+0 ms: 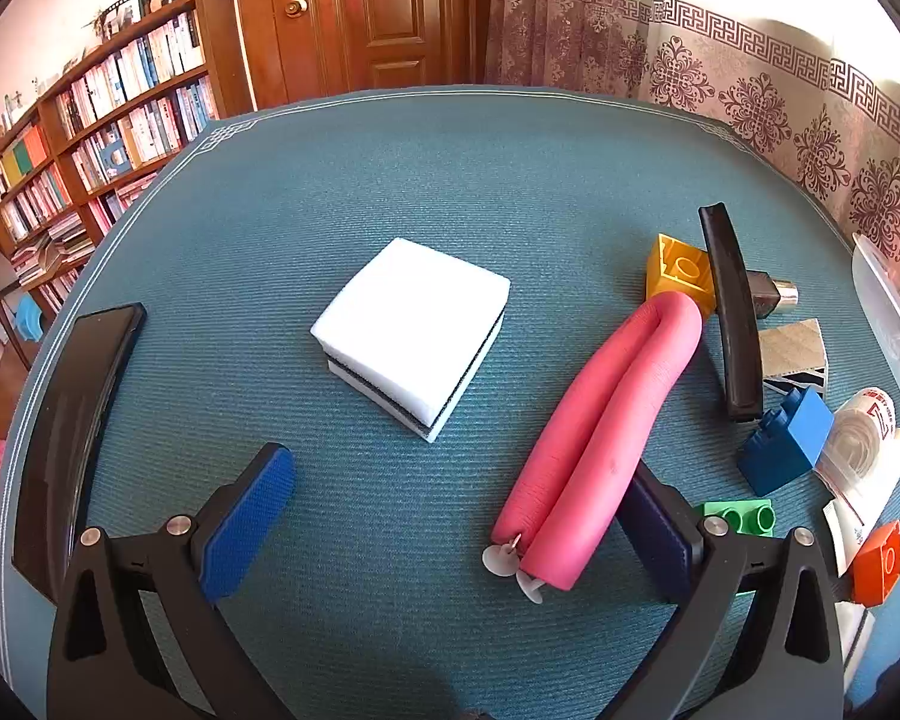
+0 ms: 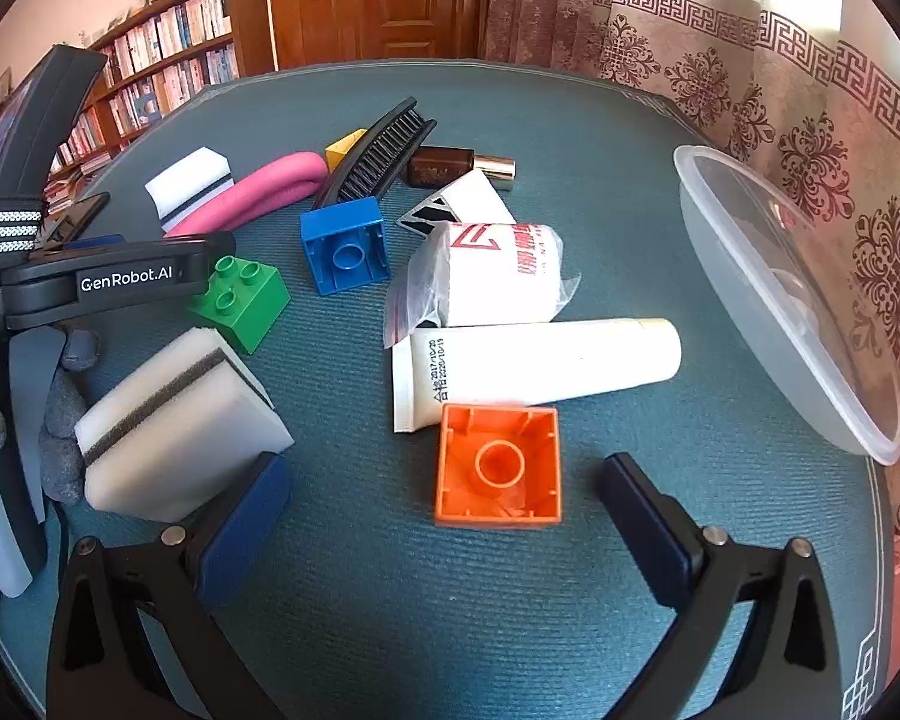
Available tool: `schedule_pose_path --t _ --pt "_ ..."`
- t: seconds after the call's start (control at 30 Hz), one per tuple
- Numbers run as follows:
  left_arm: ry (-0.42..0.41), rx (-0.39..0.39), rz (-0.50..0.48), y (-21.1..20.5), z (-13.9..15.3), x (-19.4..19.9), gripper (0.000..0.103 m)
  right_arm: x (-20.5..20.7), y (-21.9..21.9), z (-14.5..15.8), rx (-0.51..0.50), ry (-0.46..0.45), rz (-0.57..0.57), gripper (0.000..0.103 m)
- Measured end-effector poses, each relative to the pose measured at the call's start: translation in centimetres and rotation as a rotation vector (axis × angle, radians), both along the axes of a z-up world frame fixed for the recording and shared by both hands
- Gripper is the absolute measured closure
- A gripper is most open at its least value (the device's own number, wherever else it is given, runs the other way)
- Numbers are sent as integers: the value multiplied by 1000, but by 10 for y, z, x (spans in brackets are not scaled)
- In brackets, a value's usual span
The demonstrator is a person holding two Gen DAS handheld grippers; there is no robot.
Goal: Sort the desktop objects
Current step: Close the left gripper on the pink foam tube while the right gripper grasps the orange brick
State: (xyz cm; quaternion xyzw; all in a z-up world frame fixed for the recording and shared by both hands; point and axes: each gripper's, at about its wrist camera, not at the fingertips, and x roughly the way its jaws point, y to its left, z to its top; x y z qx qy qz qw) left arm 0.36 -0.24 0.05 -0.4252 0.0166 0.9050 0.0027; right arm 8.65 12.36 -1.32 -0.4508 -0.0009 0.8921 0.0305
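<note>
Both grippers hang over the blue-green table mat (image 1: 390, 180), tilted down toward it, and both have their jaws spread wide with nothing between the pads. The left gripper (image 1: 456, 522) hovers above a bare patch of mat; just ahead of it sits a white sponge (image 1: 414, 330) with a dark stripe through its middle, and a folded pink foam roller (image 1: 600, 438) lies beside the gripper's right finger, its near end close to the pad. A dark phone (image 1: 72, 420) lies at the mat's left edge. Past the roller a black comb (image 1: 729, 312) leans over a yellow block (image 1: 678, 270), with a blue block (image 1: 786, 444) and a green block (image 1: 744, 517) nearer the camera. The right gripper (image 2: 444, 522) hovers over an orange block (image 2: 498, 465) lying hollow side up, just ahead of the open fingers and touching neither. A second white sponge (image 2: 180, 420) rests against the tip of the left finger. Behind the orange block lies a white tube (image 2: 540, 366), its crimped end touching the block, and behind that a white roll in a clear bag (image 2: 492, 276). A clear plastic tub (image 2: 798, 312) stands tilted at the right edge of the mat. A small brown bottle (image 2: 450, 165) lies farther back, by the comb.
</note>
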Motion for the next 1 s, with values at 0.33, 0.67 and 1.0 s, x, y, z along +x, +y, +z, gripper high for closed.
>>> schedule_pose_path --t 0.33,0.67,1.0 --pt "4 -15 9 1 1 5 0 4 12 3 -37 -24 88 0" --pt "2 14 2 -2 1 5 0 3 15 4 -42 -28 111 0" --pt "6 53 -124 7 5 9 8 3 42 12 -163 23 41 0"
